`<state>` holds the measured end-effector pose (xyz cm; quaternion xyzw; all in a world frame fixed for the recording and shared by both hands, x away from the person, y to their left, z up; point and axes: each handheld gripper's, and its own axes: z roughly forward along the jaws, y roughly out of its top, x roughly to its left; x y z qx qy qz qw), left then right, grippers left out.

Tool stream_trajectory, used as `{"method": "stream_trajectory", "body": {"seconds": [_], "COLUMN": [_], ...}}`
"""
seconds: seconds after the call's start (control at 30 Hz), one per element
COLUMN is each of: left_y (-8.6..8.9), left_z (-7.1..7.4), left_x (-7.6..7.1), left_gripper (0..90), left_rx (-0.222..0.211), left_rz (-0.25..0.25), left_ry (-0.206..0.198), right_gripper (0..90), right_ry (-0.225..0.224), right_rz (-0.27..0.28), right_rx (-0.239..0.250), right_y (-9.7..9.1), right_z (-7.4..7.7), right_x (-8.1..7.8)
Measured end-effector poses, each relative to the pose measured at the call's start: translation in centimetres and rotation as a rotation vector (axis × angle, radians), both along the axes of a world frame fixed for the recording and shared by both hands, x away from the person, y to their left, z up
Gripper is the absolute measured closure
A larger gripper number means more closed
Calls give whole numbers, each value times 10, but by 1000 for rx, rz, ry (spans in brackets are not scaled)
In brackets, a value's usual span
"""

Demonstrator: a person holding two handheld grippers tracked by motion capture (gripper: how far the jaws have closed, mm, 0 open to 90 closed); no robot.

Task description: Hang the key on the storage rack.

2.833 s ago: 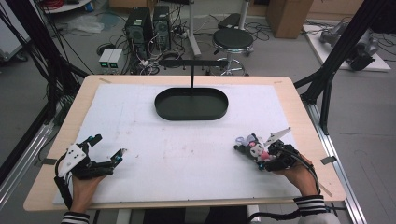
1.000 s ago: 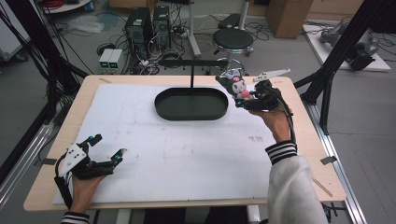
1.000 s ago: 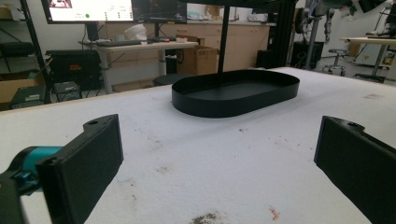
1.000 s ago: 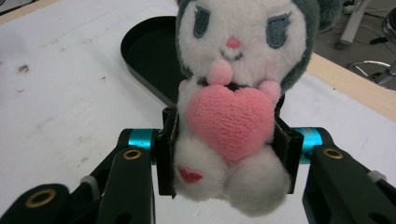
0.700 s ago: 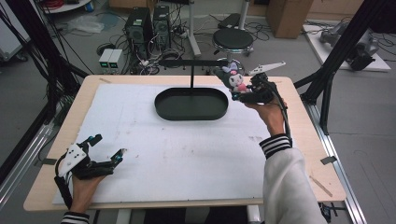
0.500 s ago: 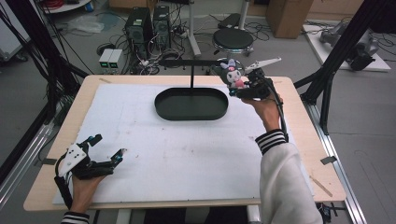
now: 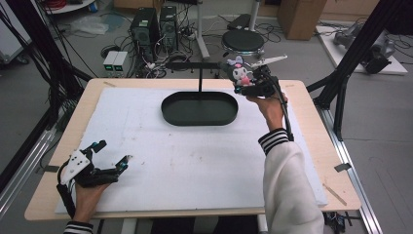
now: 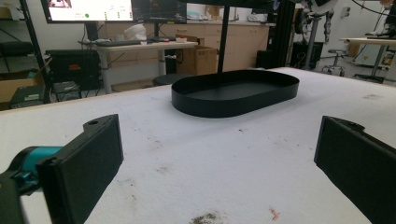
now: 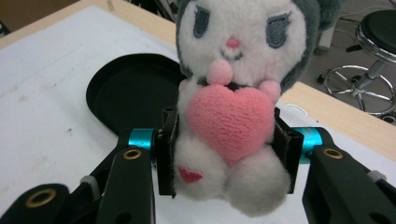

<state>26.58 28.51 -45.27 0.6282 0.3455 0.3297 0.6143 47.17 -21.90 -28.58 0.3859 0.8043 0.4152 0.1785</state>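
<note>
**Plush toy held beside the stand, idle hand parked**

The left tongs (image 7: 113, 165) rest wide apart and empty on the desk (image 7: 195, 161), clear of the work. The black tray (image 7: 199, 108) sits mid-desk under its crossbar. The right tongs (image 7: 242, 78) clamp the plush toy (image 7: 239, 73) by its waist, raised near the bar's right end, likely for hanging.

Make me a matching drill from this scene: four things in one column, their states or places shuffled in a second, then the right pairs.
Things:
1. plush toy
2. black tray
3. left gripper
4. right gripper

States or places:
A. jaws open, nothing between them, low at the near left of the table
B. clamped between two jaws, held in the air
C. shut on the toy, raised by the tray's far right end
D. empty, on the white mat

Pairs: 1-B, 2-D, 3-A, 4-C
</note>
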Motion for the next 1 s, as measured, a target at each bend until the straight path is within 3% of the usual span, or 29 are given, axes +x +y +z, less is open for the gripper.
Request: {"method": "stream_trajectory", "body": {"seconds": [0.6, 1.0], "left_y": [0, 0], "left_z": [0, 0], "left_x": [0, 0], "left_gripper": [17, 17], "left_rx": [2, 0], "left_rz": [-2, 0], "left_ry": [-2, -4], "right_gripper": [543, 542], "right_ry": [-32, -6], "right_rz": [-51, -95], "right_rx": [8, -10], "right_y": [-7, -24], "right_z": [-2, -13], "right_x": [13, 13]}}
